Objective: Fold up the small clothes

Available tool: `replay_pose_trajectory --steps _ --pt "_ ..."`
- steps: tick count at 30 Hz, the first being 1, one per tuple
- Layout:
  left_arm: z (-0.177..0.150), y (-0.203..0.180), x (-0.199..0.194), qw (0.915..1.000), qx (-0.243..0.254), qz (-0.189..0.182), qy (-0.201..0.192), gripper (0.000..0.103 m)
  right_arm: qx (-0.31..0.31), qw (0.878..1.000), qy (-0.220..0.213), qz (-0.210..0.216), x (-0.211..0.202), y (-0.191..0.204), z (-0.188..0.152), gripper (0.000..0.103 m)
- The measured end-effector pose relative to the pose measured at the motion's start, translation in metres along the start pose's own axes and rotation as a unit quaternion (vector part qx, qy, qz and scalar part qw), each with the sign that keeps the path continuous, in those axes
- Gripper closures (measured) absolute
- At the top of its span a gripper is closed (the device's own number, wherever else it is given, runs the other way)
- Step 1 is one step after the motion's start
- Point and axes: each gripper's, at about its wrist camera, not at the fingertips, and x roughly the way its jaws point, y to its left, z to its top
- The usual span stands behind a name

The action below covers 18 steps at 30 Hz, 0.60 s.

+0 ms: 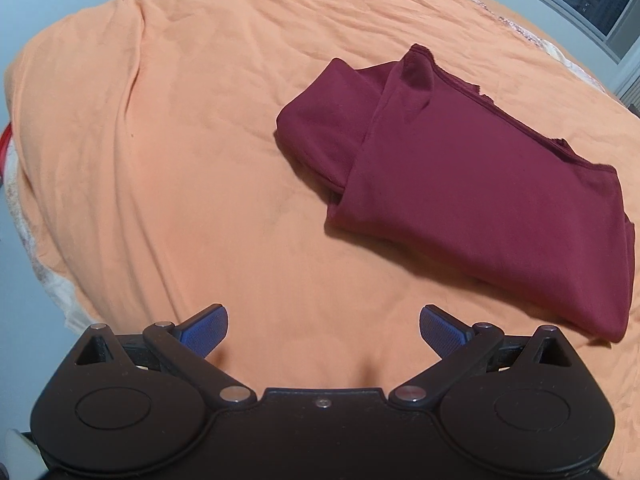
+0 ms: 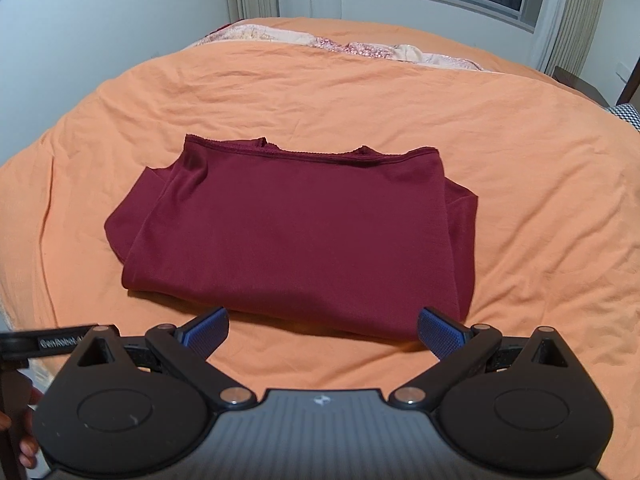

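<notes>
Two wide-apart grippers (image 1: 323,330) (image 2: 323,330) above orange bedspread (image 2: 500,152), folded maroon garment (image 2: 296,232) ahead.

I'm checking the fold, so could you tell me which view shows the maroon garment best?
The right wrist view: the maroon garment lies centred and whole. The left wrist view shows it off to the right, seen obliquely.

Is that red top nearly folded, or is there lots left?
Mostly done: the top lies as a compact bundle on the orange sheet, sides tucked under. Nothing is in hand; the left gripper and right gripper are open, clear of it. Perhaps one more fold remains.
</notes>
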Motion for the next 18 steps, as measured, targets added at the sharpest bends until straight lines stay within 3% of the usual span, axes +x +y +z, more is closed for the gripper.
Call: replay_pose_trajectory --steps 6,13,18 --pt "0.024 0.014 0.026 0.9992 -0.026 -0.022 0.02 0.001 -0.057 0.998 -0.023 -0.027 0.038 0.015 -0.007 0.0" --pt "0.05 0.017 0.047 0.9991 -0.016 -0.028 0.027 0.001 -0.114 0.991 -0.004 -0.063 0.08 0.029 0.0 0.0" --pt "0.061 0.017 0.063 0.9984 -0.017 -0.036 0.039 0.001 -0.142 0.988 -0.003 -0.063 0.093 0.036 0.005 0.0"
